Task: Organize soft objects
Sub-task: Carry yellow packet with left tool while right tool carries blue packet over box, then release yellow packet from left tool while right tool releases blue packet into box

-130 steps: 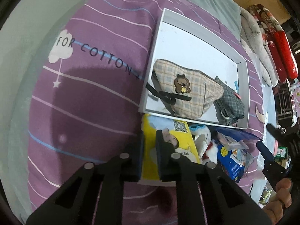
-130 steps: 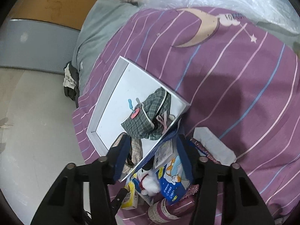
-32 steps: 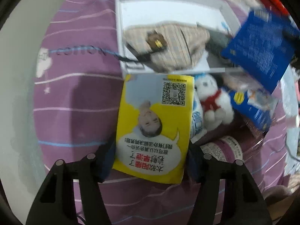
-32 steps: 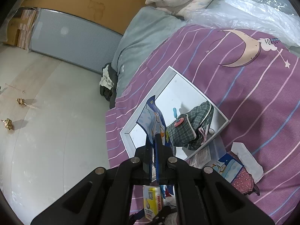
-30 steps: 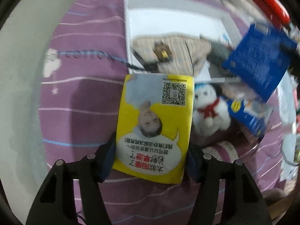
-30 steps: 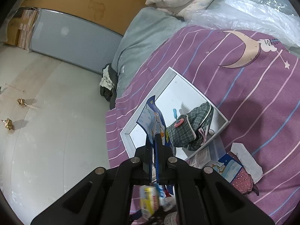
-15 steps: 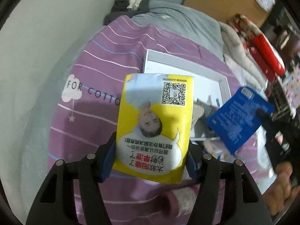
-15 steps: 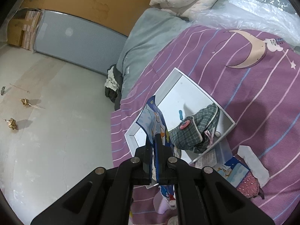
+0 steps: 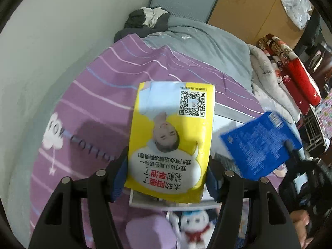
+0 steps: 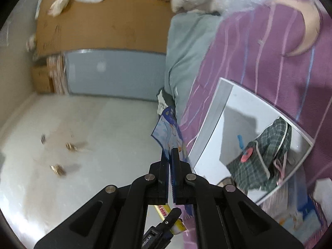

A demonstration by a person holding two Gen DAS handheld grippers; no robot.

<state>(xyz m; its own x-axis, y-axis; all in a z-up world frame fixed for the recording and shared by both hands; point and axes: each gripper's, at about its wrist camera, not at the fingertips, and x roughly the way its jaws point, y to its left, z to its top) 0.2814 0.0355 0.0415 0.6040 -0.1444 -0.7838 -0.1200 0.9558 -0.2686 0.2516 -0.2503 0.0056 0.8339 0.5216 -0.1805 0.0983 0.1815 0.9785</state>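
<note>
Yellow pack [image 9: 170, 143] clamped, left hand-held gripper [image 9: 165, 178], above tray edge [image 9: 234, 115].

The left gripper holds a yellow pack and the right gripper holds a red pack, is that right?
Not quite. The right gripper holds a blue pack, not a red one; the left wrist view shows its colour plainly. The left gripper does hold the yellow pack.

Dim, motion-blurred, fisheye-warped edges
</note>
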